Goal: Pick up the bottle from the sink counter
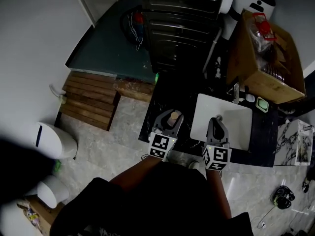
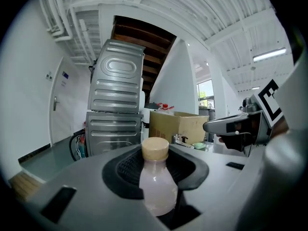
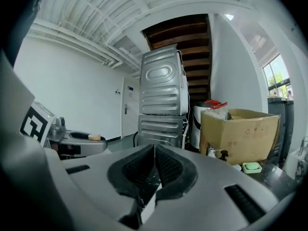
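Your left gripper (image 1: 169, 124) has the bottle (image 2: 158, 184) clamped upright between its jaws, over the counter (image 1: 152, 113) left of the sink (image 1: 236, 118). Your right gripper (image 3: 154, 160) is pinched together with nothing in it.

You have open room above the sink (image 1: 241, 124); the box (image 1: 266, 63) and tap (image 1: 236, 92) block its far side, with the washers (image 1: 179, 23) beyond.

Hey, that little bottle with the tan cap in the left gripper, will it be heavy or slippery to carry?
Probably fairly heavy for its size: the bottle looks filled to the neck. Its smooth, glossy wall may slip, though the ribbed fingers clamp it.
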`<state>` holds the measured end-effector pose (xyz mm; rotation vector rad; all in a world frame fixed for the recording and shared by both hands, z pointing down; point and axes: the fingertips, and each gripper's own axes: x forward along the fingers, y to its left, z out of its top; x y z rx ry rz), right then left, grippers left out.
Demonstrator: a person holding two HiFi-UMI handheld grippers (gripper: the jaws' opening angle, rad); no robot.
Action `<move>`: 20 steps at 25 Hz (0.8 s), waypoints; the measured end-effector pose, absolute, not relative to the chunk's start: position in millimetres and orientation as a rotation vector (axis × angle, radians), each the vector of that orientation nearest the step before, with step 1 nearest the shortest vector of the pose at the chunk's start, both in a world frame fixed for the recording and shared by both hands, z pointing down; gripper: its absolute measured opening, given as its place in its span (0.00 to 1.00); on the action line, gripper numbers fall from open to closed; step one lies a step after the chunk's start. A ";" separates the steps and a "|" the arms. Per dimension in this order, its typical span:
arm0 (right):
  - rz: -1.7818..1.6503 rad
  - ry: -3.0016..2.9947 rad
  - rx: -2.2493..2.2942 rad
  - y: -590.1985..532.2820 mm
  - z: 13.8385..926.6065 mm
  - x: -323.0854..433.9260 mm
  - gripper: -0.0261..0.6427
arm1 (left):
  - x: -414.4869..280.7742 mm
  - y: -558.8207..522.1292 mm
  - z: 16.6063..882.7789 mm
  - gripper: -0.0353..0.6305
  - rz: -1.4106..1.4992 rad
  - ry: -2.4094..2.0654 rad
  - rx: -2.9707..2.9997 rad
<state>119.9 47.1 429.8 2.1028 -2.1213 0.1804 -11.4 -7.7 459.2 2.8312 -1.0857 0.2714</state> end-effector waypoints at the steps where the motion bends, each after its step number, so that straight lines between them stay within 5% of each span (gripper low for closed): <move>1: 0.177 -2.124 2.105 49.0 427.3 126.3 0.10 | -9.8 -6.3 458.5 0.26 0.265 -1.100 2.808; 20: 0.172 -2.199 2.032 54.8 423.4 225.0 0.10 | 63.9 9.1 446.0 0.26 0.250 -1.274 2.735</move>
